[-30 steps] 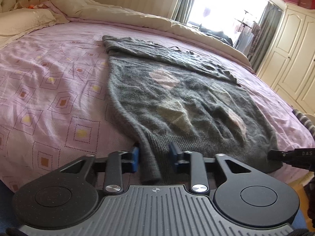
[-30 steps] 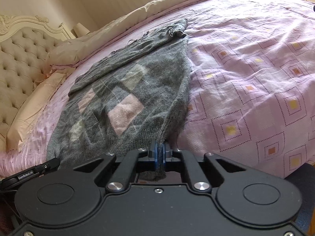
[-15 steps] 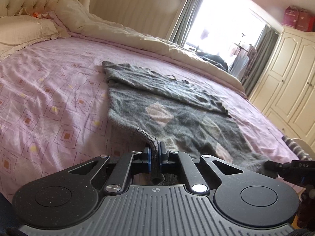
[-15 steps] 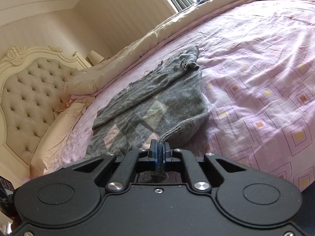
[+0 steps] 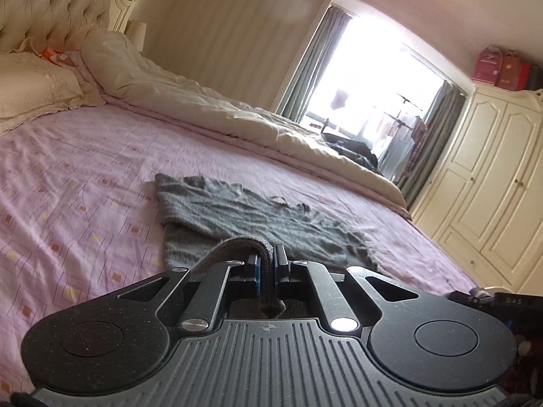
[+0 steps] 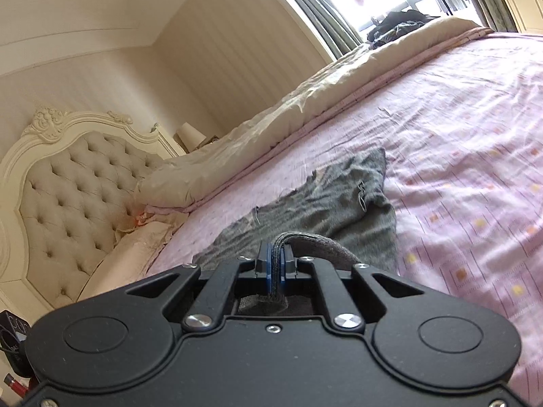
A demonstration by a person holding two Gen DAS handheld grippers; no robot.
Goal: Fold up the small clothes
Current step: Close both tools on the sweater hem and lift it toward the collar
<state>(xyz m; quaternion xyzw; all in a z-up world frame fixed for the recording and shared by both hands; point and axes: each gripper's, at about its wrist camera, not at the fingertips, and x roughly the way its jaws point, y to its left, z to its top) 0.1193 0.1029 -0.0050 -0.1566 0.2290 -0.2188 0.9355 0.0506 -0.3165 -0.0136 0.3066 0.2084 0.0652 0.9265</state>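
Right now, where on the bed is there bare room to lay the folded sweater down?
Bare pink sheet lies between the grey sweater and the pillow, and more on the sweater's other side, below the rolled beige duvet. Crowded: the head end, where pillow and duvet meet, and the dark clothes by the window.

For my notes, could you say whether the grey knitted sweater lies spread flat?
No: both grippers pinch the grey knitted sweater's near hem, lifted.
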